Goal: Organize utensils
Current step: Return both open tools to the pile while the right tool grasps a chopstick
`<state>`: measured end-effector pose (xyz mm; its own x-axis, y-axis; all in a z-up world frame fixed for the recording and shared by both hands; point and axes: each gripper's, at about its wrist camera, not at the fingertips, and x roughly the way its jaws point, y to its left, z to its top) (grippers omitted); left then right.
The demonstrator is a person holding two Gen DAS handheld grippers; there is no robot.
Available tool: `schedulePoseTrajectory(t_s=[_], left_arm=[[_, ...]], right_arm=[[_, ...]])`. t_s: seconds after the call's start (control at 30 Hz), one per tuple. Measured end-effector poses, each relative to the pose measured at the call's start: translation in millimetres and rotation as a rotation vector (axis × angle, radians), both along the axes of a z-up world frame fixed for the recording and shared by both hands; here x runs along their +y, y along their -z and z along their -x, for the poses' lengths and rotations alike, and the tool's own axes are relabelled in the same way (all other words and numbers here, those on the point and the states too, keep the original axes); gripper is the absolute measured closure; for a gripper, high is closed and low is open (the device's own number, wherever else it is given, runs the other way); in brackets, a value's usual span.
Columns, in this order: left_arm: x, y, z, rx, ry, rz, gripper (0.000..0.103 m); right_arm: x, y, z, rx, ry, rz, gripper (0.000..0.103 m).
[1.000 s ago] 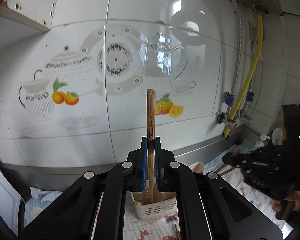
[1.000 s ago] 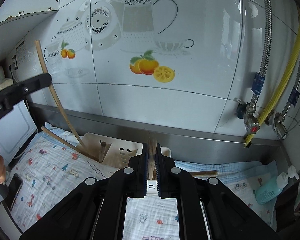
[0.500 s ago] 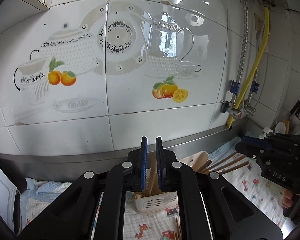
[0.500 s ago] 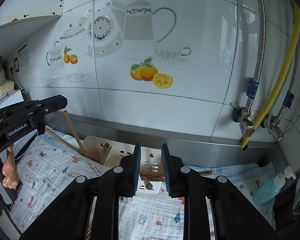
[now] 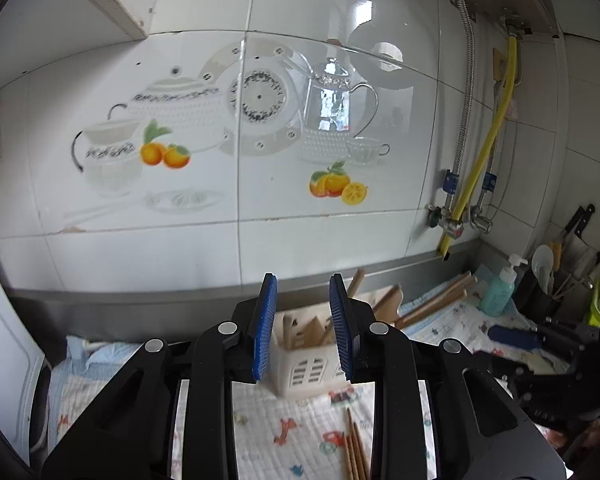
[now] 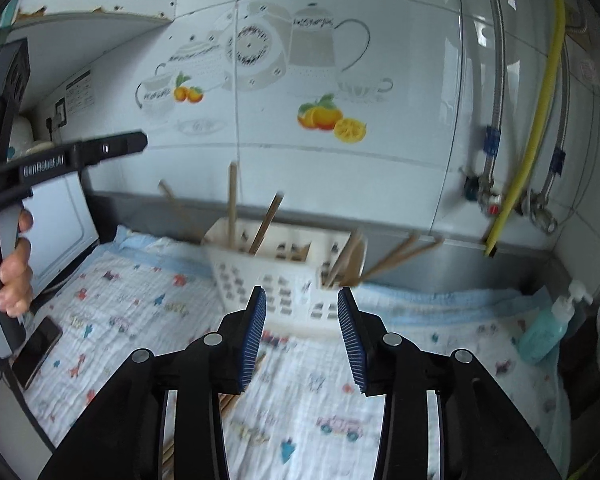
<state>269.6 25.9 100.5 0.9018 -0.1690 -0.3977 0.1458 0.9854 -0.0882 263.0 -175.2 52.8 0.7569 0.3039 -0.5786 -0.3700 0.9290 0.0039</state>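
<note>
A white slotted utensil basket (image 5: 308,368) stands on the printed cloth by the back wall, with several wooden utensils (image 5: 432,300) leaning in it. It also shows in the right wrist view (image 6: 284,280), with wooden sticks (image 6: 232,200) standing up in it. My left gripper (image 5: 303,328) is open and empty, just in front of and above the basket. My right gripper (image 6: 302,336) is open and empty, in front of the basket. Loose chopsticks (image 5: 354,448) lie on the cloth below the left gripper. The left gripper's body shows at the left of the right wrist view (image 6: 80,152).
A tiled wall with teapot pictures is close behind. A yellow hose (image 5: 480,168) and valves hang at the right. A teal soap bottle (image 6: 548,328) and knife holder (image 5: 548,280) stand at the right. A phone (image 6: 36,352) lies on the cloth's left edge.
My left gripper let go of the wooden stick, which now stands in the basket, and opened wide. My right gripper also opened, released its utensil, and pulled back.
</note>
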Motion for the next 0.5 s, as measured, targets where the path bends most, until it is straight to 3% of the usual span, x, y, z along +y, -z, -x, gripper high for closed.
schedulePoseTrajectory(t_s=[0.07, 0.1, 0.2, 0.37, 0.43, 0.5], left_arm=[[7, 9, 16, 0.006, 0.001, 0.018, 0.069], [10, 13, 23, 0.010, -0.012, 0.017, 0.059], [15, 27, 45, 0.008, -0.025, 0.014, 0.057], [28, 53, 77, 0.022, -0.074, 0.011, 0.043], [34, 62, 88, 0.027, -0.113, 0.009, 0.025], [41, 71, 98, 0.031, -0.129, 0.024, 0.024]], right_arm=[[5, 17, 17, 0.019, -0.005, 0.010, 0.060], [7, 26, 25, 0.026, -0.003, 0.018, 0.058], [14, 52, 45, 0.064, -0.007, 0.027, 0.058], [28, 88, 77, 0.138, -0.012, 0.006, 0.056], [34, 97, 88, 0.152, 0.001, 0.002, 0.056], [41, 105, 97, 0.168, 0.004, -0.007, 0.056]])
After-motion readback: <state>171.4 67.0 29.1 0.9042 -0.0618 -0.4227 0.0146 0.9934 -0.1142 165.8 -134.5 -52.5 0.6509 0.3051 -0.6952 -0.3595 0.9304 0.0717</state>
